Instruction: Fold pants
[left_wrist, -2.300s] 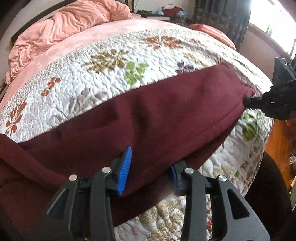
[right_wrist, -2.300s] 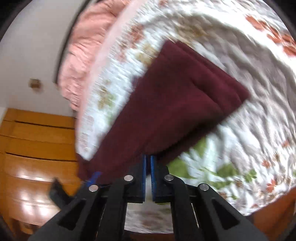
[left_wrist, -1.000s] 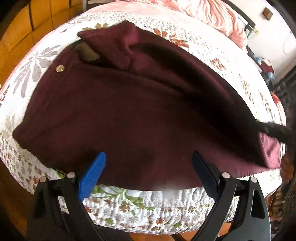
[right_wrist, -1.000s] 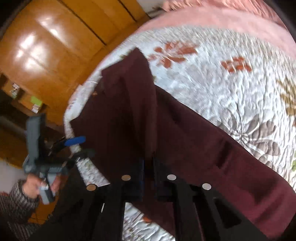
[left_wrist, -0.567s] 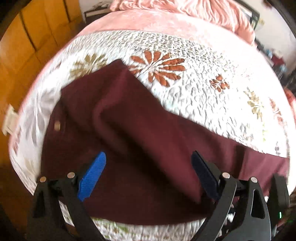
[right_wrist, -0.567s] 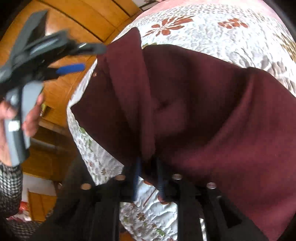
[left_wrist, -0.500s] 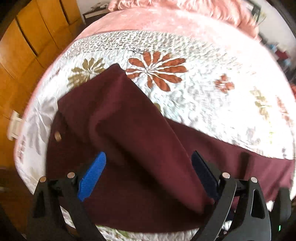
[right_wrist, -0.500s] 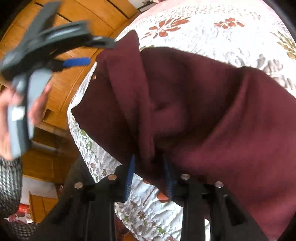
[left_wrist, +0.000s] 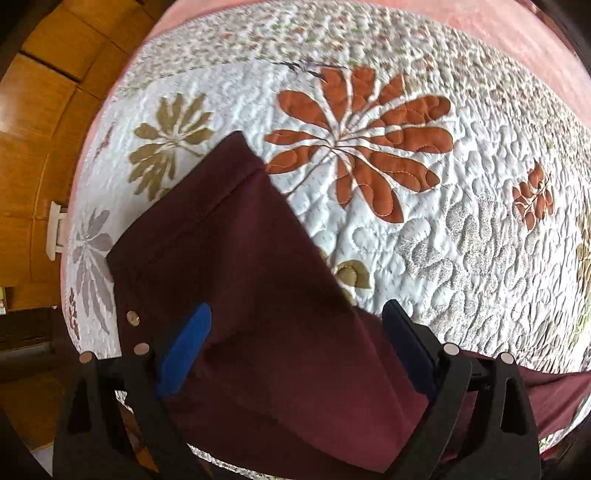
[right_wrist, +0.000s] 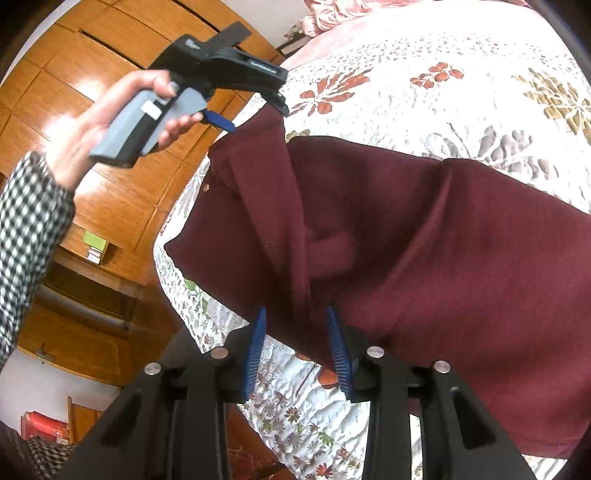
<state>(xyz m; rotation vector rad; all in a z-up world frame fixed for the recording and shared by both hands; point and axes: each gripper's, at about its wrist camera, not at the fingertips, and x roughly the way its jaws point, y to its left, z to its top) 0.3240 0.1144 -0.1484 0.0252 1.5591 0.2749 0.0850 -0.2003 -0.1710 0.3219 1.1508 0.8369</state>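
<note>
Quilted white floral bedspread (left_wrist: 424, 229) beneath, wooden wardrobe panels (right_wrist: 122, 122) behind; dark maroon fabric pants (right_wrist: 424, 240) folded over once, lying rumpled just ahead of the right gripper (right_wrist: 297, 347). Jaws of that gripper opening around the near edge, pads off the cloth. Left gripper (left_wrist: 295, 354) spread wide above the far waist end, gripping nothing; judged partway, with smoothing and another fold left.

One pair of maroon pants (left_wrist: 258, 288), one floral quilt (left_wrist: 443, 229), two grippers: left gripper (left_wrist: 295, 347), right gripper (right_wrist: 297, 350).
</note>
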